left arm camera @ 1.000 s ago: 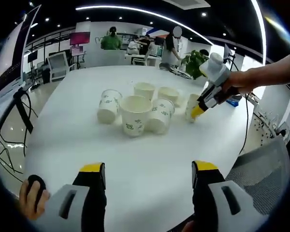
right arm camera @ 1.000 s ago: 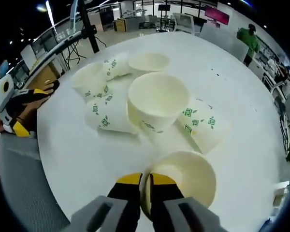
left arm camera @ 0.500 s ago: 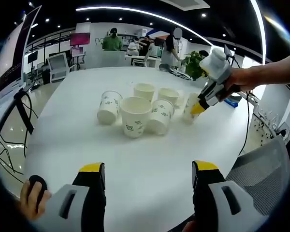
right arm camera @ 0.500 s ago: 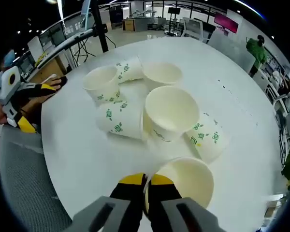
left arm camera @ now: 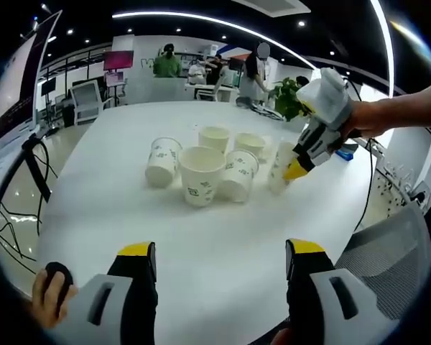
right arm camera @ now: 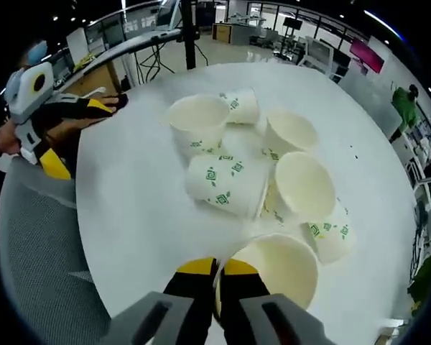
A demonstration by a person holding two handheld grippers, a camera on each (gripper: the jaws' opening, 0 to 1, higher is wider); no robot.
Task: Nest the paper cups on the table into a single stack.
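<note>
The white counter [left arm camera: 223, 244] is the biggest thing in front of me, and nearly all the work is left on it. Five paper cups sit in a loose cluster [left arm camera: 201, 167] near its middle, some upright, some on their sides, touching one another but none nested, as far as I can judge.

My right tongs [right arm camera: 217, 269] are together on the rim of a sixth cup [right arm camera: 276, 267], one jaw inside the lip and one outside. In the left gripper view the same right tongs hold that cup just beside the right end of the cluster (I cannot tell whether its base touches the counter).

My left tongs [left arm camera: 219, 259] stand wide apart with nothing between them, near the counter's close edge, well apart from the cups.

So I judge one cup is gripped and no stack is begun.
</note>
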